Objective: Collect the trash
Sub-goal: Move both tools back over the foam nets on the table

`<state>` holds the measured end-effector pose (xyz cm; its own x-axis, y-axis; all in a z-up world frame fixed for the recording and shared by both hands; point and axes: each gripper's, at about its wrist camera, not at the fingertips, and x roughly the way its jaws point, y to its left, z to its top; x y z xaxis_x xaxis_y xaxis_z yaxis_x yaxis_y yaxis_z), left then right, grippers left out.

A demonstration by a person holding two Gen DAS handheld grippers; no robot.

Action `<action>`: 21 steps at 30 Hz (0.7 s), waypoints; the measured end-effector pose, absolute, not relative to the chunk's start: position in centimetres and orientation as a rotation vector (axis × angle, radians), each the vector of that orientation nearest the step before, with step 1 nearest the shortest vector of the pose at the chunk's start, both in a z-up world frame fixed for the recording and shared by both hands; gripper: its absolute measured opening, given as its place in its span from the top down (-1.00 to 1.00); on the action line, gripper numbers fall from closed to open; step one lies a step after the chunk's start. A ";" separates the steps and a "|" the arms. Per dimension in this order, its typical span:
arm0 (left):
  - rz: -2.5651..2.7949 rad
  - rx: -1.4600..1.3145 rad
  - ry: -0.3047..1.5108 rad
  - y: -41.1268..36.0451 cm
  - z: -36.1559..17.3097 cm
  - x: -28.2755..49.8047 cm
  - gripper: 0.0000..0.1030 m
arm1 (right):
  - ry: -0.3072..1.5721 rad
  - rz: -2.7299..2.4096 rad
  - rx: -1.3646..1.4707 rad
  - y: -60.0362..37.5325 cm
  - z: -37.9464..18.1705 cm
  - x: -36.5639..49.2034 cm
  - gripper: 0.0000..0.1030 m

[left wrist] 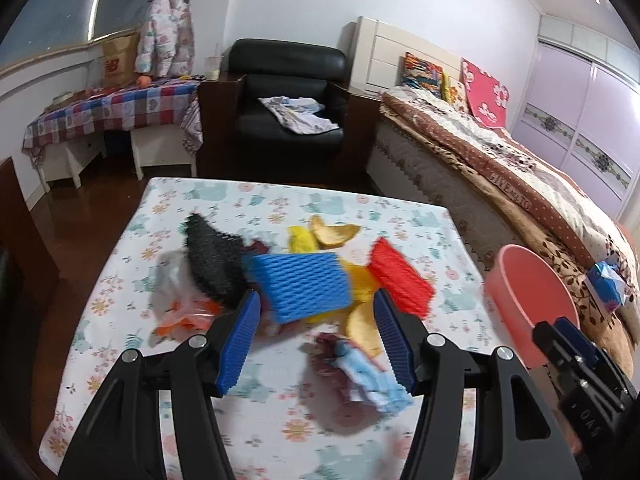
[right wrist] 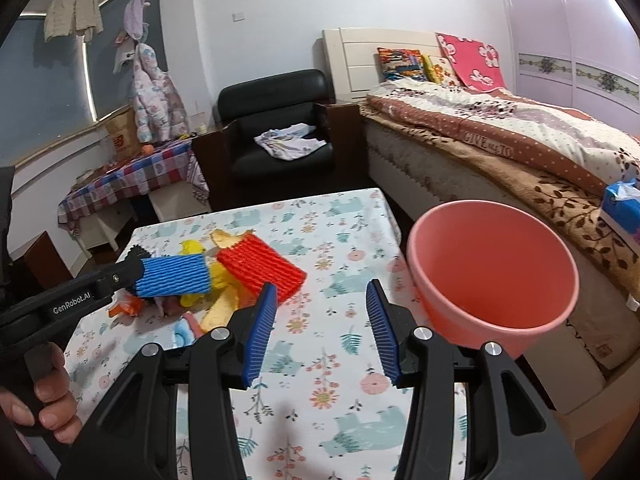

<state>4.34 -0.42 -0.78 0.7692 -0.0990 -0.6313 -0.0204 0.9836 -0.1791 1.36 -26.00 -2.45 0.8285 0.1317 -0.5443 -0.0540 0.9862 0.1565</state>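
Starting close in, the right tool (right wrist: 322,300) is seen spread wide with nothing in it, held over the surface (right wrist: 340,380) just left of the pink bucket (right wrist: 460,312). No trash can be seen inside the bucket, so most of the job looks not yet done.

Further left of the bucket, a crumpled blue and white wrapper (left wrist: 372,380) is lying at the near edge of the trash pile.

The left tool (left wrist: 316,300) is spread too, and the blue foam net (left wrist: 304,284) is found between its fingers. A tight pinch on the net is not seen, and this part of the left view is blurred. The net is soft and squashy. If it is only caught by a corner, it could be dropped on the way across to the bucket, or other bits could be dragged along with it.

Behind it, still left of the bucket, the red foam net (right wrist: 260,270), the black foam net (left wrist: 212,264) and some yellow peels (left wrist: 332,234) are piled together. Light pieces like these could be knocked off the surface and onto the floor by a quick sweep.

The bucket looks to be at the very edge of the surface. It could be bumped and tipped by either tool.

Behind the bucket, the bed (right wrist: 520,140) is seen.
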 end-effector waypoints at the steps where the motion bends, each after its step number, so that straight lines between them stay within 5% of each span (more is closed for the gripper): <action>1: -0.037 -0.186 0.693 0.2 -1.0 4.3 -0.13 | 0.588 0.106 0.138 -25.9 -2.5 1.4 0.08; 12: -0.011 -0.278 0.688 6.3 -2.9 3.9 -0.13 | 0.615 0.210 0.147 -24.0 -3.9 2.7 0.09; 21: -0.126 -0.290 0.710 3.2 -3.3 6.4 -0.13 | 0.642 0.234 0.150 -23.6 -4.9 3.8 0.08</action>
